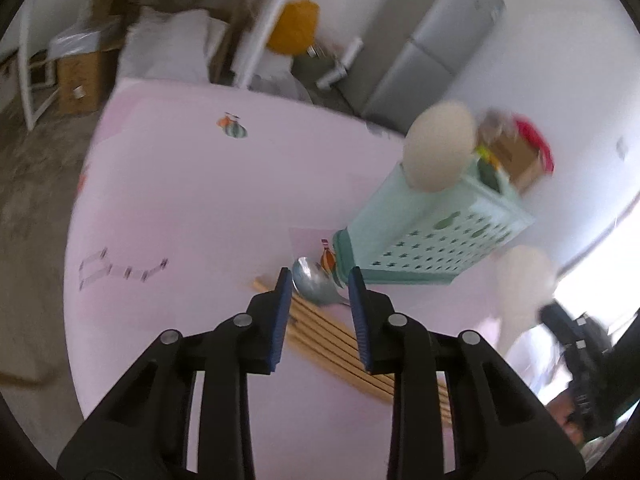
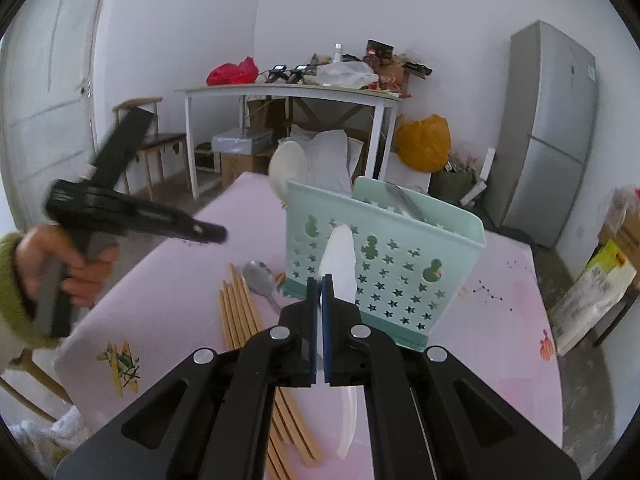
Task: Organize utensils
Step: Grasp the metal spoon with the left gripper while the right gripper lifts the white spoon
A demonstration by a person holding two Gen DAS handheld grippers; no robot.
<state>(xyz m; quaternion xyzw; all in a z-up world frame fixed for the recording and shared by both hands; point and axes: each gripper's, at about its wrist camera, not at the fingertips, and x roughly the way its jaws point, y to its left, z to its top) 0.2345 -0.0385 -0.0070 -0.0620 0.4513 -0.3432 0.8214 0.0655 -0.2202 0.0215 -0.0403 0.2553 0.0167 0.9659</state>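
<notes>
While right gripper (image 2: 319, 284) jaws clamp white spoon (image 2: 339, 264), left gripper (image 1: 320, 280) jaws apart above chopsticks (image 1: 320, 328)

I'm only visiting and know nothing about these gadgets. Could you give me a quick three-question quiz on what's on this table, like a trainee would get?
1. True or false: the right gripper is shut on a white spoon.
2. What lies on the table between the chopsticks and the basket? A) fork B) metal spoon C) knife
3. Fill in: the left gripper holds ____.

Key: 1 true; 2 B, the metal spoon; 3 nothing.
</notes>
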